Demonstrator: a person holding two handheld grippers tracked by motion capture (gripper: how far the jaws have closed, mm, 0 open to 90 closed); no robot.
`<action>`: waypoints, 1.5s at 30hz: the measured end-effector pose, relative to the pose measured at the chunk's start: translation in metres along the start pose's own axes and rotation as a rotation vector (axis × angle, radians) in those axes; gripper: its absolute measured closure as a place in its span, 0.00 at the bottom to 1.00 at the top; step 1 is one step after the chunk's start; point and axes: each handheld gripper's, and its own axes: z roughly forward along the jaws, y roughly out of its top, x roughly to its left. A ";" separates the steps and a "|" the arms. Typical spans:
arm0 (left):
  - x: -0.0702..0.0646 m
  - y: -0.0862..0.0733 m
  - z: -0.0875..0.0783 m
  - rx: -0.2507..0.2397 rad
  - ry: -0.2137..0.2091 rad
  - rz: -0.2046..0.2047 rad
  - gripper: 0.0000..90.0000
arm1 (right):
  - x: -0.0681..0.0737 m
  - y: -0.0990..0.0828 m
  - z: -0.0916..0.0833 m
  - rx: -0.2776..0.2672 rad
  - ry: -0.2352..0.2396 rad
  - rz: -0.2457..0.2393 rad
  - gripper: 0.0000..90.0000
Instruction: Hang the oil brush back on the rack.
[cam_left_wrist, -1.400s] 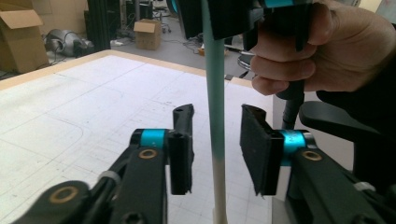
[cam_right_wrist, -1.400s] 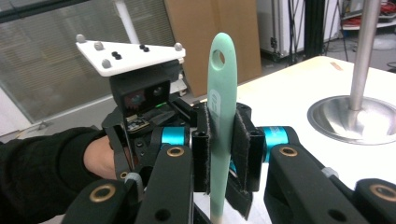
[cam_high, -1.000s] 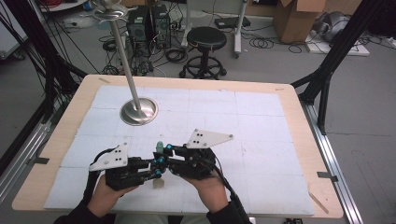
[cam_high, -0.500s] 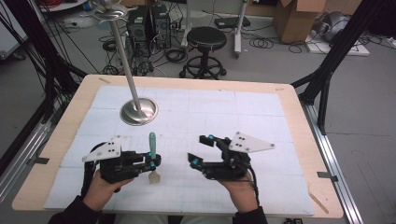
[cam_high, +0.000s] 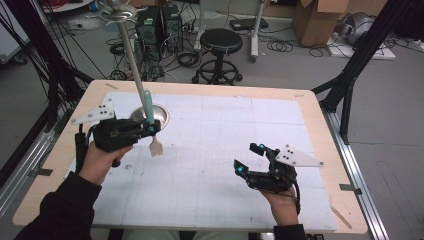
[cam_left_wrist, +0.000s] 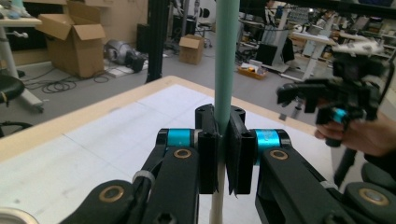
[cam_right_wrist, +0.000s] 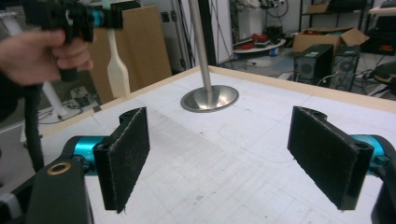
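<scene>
While the right gripper stands wide and empty at lower right, having just opened, the left gripper clamps the spatula upright.
Judged step: carrying it toward the stand at upper left; next needs careful alignment there.

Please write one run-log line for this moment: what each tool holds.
left tool: shut on spatula, lifted | right tool: just opened, holds nothing | stand: on table
</scene>
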 end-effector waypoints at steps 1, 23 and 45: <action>0.003 0.005 0.001 -0.001 0.008 -0.003 0.93 | 0.000 0.000 -0.002 0.001 -0.003 -0.004 0.22; 0.064 0.089 0.030 -0.034 0.193 -0.053 0.93 | -0.008 -0.001 -0.011 -0.014 -0.021 -0.003 0.22; 0.078 0.092 0.029 -0.015 0.293 -0.064 0.93 | -0.006 0.000 -0.011 -0.017 -0.008 0.003 0.22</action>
